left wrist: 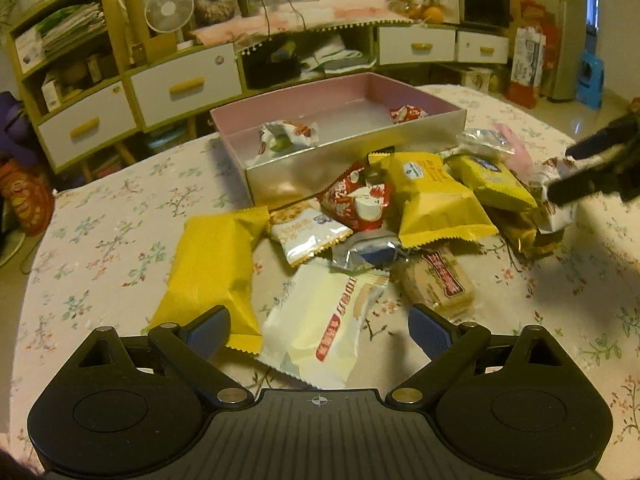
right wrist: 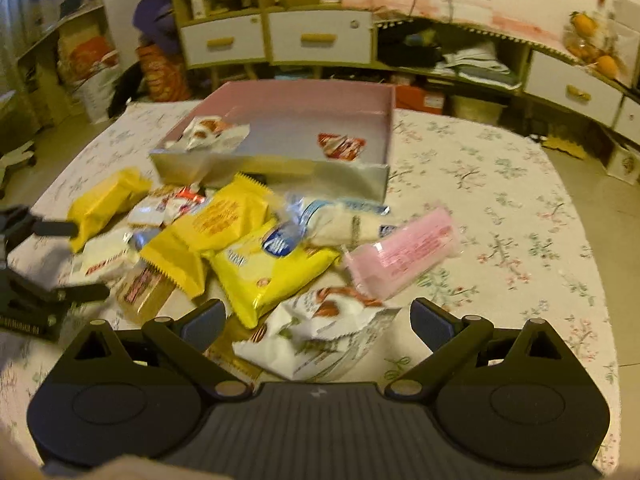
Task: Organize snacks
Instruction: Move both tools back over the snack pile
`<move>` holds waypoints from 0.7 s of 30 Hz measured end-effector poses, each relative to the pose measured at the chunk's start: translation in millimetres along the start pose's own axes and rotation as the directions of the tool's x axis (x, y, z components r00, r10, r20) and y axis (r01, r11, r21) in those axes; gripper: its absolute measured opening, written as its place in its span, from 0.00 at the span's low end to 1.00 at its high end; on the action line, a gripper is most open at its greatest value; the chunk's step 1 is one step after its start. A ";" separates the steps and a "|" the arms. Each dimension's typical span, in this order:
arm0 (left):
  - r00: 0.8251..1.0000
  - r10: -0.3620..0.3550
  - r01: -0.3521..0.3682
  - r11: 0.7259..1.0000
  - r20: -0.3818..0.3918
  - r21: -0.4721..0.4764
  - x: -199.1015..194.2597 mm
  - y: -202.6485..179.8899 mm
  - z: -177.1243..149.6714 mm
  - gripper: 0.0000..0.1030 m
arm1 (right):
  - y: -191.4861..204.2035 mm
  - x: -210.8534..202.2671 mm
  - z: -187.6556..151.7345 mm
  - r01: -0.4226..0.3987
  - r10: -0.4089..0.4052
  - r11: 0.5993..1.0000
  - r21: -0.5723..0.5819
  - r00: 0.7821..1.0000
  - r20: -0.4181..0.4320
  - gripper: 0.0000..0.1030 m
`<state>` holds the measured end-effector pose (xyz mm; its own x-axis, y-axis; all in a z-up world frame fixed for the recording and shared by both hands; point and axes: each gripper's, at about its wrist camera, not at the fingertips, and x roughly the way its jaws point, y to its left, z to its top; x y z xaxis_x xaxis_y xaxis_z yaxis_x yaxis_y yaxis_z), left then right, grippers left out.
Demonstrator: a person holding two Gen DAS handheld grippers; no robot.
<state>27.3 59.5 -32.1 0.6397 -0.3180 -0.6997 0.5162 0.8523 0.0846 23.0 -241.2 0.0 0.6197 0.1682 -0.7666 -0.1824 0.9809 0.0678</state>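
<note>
I see both the left gripper (left wrist: 319,330) and right gripper (right wrist: 318,320) spread open over snack packets (left wrist: 436,196) on a floral tablecloth (left wrist: 100,240). Beyond the jaws sits a pink box (left wrist: 420,100), with drawers (left wrist: 186,86) behind it.

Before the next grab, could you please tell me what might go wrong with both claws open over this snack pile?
1. The white packet under the right claw overlaps a yellow packet, so closing may pinch or drag both.
2. The left claw straddles a cream packet beside another yellow packet, which could shift.
3. The pink box abuts the pile and could be nudged.
</note>
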 end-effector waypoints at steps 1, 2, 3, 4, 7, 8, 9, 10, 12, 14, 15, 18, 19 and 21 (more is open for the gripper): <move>1.000 -0.005 0.005 1.000 0.006 -0.008 1.0 2.2 -0.1 0.92 | -1.0 2.2 -1.3 -0.013 0.013 1.000 0.003 1.000 -0.009 0.96; 1.000 -0.013 0.013 1.000 0.010 -0.017 2.3 4.3 0.5 0.92 | -1.6 4.2 -2.1 -0.025 0.025 1.000 0.008 1.000 -0.018 0.96; 1.000 -0.021 0.021 1.000 0.015 -0.023 2.8 6.2 1.3 0.92 | -1.9 5.4 -2.9 -0.031 0.032 0.999 0.012 0.999 -0.023 0.95; 0.999 -0.030 0.030 0.999 0.023 -0.023 2.6 7.0 2.7 0.90 | -2.4 7.0 -3.4 -0.036 0.036 0.999 0.017 0.999 -0.027 0.95; 0.997 -0.061 0.062 0.998 0.052 -0.006 -0.4 7.0 7.3 0.87 | -5.9 10.4 -3.1 -0.039 0.040 0.999 0.032 0.999 -0.032 0.93; 0.995 -0.076 0.076 0.997 0.058 0.000 -0.8 6.3 8.6 0.86 | -7.1 11.2 -2.9 -0.039 0.041 0.999 0.037 0.999 -0.033 0.93; 0.994 -0.089 0.089 0.996 0.057 0.007 -0.3 5.3 9.9 0.85 | -8.6 11.5 -2.4 -0.041 0.042 0.998 0.044 0.999 -0.034 0.92; 0.994 -0.098 0.098 0.995 0.053 0.013 0.8 4.0 10.3 0.84 | -10.6 12.5 -2.8 -0.045 0.047 0.998 0.050 0.998 -0.036 0.91; 0.993 -0.112 0.111 0.994 0.032 0.021 6.0 2.7 10.6 0.80 | -13.4 13.9 -3.3 -0.057 0.059 0.997 0.061 0.997 -0.042 0.90; 0.992 -0.127 0.127 0.992 0.021 0.000 10.1 6.2 10.6 0.79 | -16.0 15.6 -3.5 -0.061 0.065 0.996 0.069 0.997 -0.048 0.87; 0.991 -0.134 0.134 0.991 0.012 -0.019 11.5 9.1 10.9 0.78 | -16.7 16.2 -3.6 -0.064 0.068 0.995 0.071 0.996 -0.050 0.86; 0.991 -0.134 0.133 0.990 -0.024 -0.044 16.3 15.8 9.4 0.67 | -19.0 17.3 -4.5 -0.073 0.078 0.994 0.075 0.995 -0.058 0.82; 0.990 -0.135 0.133 0.990 -0.034 -0.047 17.9 17.4 7.7 0.66 | -20.0 17.7 -4.4 -0.077 0.081 0.994 0.078 0.995 -0.059 0.81; 0.990 -0.133 0.130 0.990 -0.051 -0.052 20.6 19.0 4.3 0.66 | -20.8 17.6 -4.6 -0.082 0.087 0.993 0.081 0.994 -0.060 0.79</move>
<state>52.8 67.3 -41.8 0.5354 -0.4070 -0.7401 0.5651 0.8238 -0.0443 34.2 -259.1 -17.8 0.5546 0.2467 -0.7947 -0.1699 0.9685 0.1821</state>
